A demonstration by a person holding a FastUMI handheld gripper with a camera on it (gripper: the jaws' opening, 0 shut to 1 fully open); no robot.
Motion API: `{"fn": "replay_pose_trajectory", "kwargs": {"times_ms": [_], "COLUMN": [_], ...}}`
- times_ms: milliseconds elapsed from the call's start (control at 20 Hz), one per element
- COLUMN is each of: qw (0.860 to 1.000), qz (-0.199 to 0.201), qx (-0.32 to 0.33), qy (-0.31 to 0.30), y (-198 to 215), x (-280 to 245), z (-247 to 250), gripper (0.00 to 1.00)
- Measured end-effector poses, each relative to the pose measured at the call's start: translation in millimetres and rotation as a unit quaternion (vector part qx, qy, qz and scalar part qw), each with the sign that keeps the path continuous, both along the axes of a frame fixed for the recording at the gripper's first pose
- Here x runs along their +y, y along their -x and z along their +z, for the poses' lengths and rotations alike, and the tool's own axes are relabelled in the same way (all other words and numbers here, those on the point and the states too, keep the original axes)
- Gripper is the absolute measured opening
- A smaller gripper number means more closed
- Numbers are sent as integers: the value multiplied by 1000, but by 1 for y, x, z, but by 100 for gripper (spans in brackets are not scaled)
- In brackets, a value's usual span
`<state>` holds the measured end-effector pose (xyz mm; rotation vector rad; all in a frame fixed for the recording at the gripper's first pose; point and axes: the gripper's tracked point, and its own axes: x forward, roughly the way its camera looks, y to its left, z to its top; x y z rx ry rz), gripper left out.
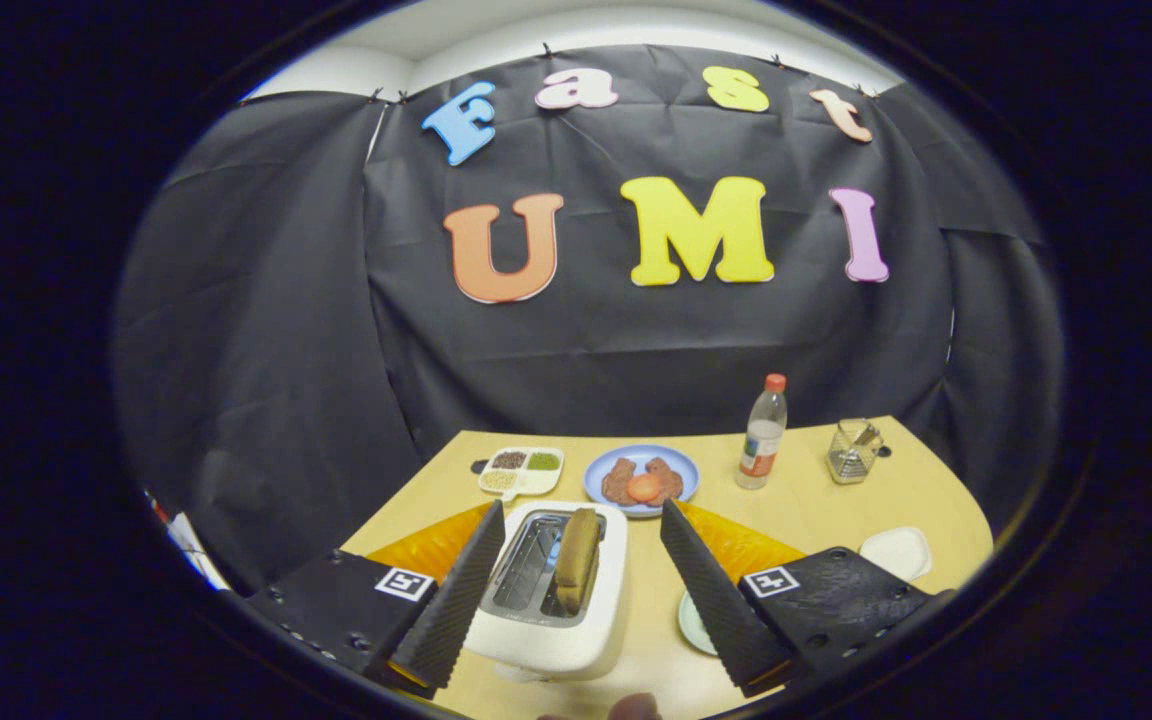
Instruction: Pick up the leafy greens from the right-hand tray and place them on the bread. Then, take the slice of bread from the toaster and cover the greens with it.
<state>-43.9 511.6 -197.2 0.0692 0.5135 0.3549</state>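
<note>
A white toaster [561, 590] stands between my two fingers, with a slice of bread [577, 560] sticking up from its right slot. My gripper [584, 520] is open, its fingertips on either side of the toaster and touching nothing. Just behind the right finger, a pale plate [692, 622] shows as a thin edge, what lies on it hidden. A white tray [898, 551] rests to the right, beyond the right finger's mount; no greens can be made out on it.
Beyond the toaster sit a blue plate [641, 478] with meat and an orange round piece, and a white divided dish [522, 471] of grains. A plastic bottle [762, 432] and a wire holder [853, 451] stand at the back right. Orange mats [736, 545] lie under the fingers.
</note>
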Motion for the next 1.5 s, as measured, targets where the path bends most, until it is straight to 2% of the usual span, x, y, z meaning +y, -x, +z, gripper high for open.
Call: {"fn": "replay_pose_trajectory", "kwargs": {"times_ms": [250,450,650,750,850,900,1100,1250,1500], "qw": [998,997,996,995,995,995,996,996,996], "qz": [-27,-37,-34,-42,-42,-37,-13,-9,-39], "qx": [53,55,76,84,91,95,75,42,23], "qy": [11,25,27,34,14,-2,-53,-80,-83], "y": [-13,-28,-31,-33,-35,-32,-35,-47,-58], "x": [15,19,26,21,21,22,12,-15,-89], "z": [-49,-58,-72,-75,-72,-66,-11,38,60], "gripper": [96,92,64,39,15,8,8,8,8]}}
